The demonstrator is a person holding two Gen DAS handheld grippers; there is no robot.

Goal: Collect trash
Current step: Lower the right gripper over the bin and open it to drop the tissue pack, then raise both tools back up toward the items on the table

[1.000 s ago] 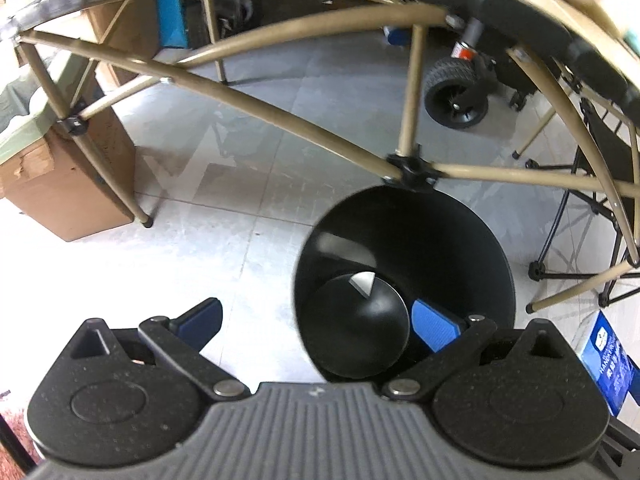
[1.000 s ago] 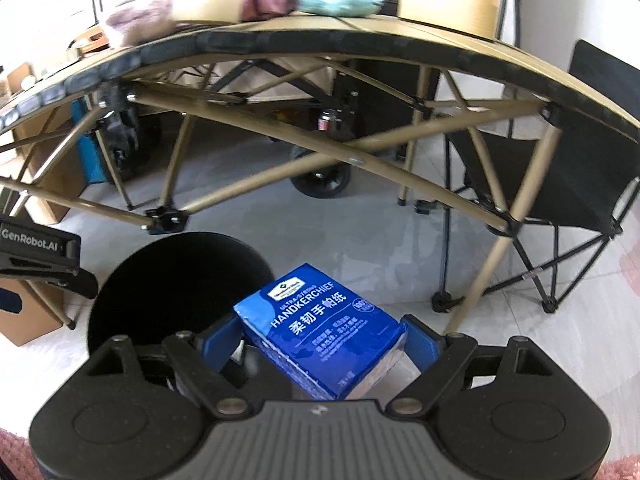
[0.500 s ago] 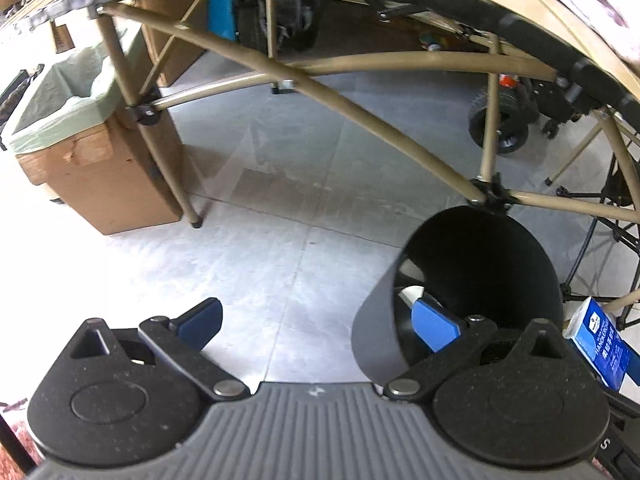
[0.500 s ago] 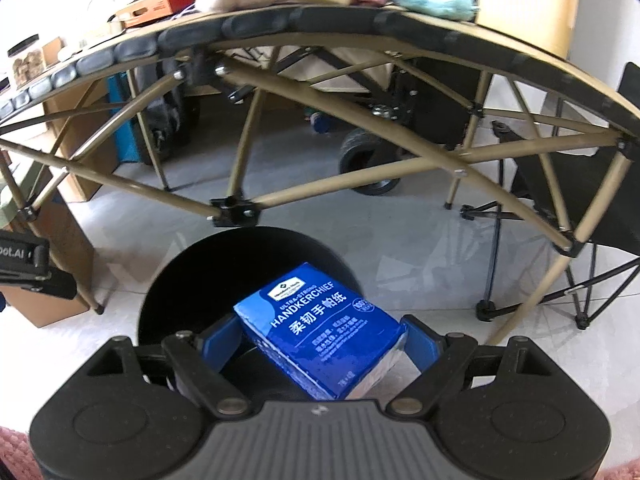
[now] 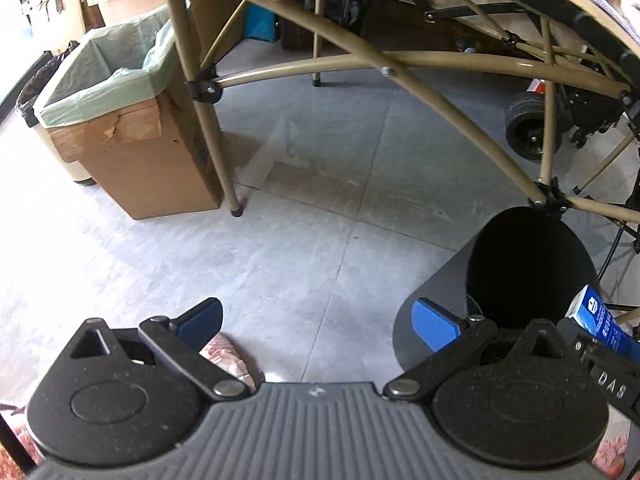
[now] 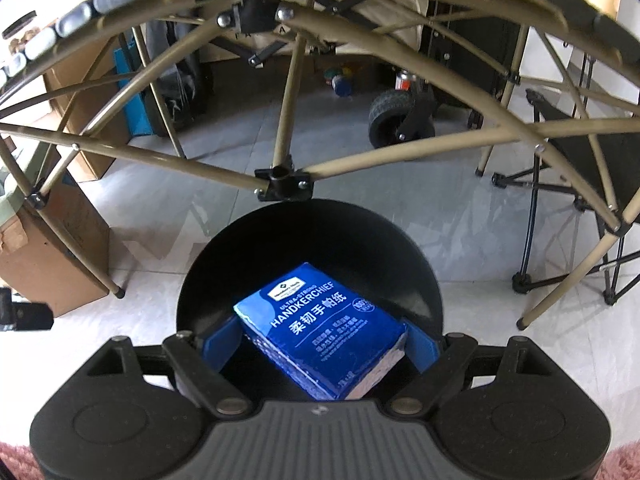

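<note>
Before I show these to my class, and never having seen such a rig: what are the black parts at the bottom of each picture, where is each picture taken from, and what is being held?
No robot arm is here: a person holds a two-finger gripper in each hand, and a fisheye camera on each one looks forward along its blue-padded fingers. The black shapes at the bottom are the grippers' own bodies.

In the right wrist view, the right gripper is shut on a blue handkerchief pack, held over the mouth of a black bin standing on the grey floor under a folding table frame.

In the left wrist view, the left gripper is open and holds nothing. It shows the same black bin to its right, the pack at the edge, and a cardboard box lined with a green bag.
</note>
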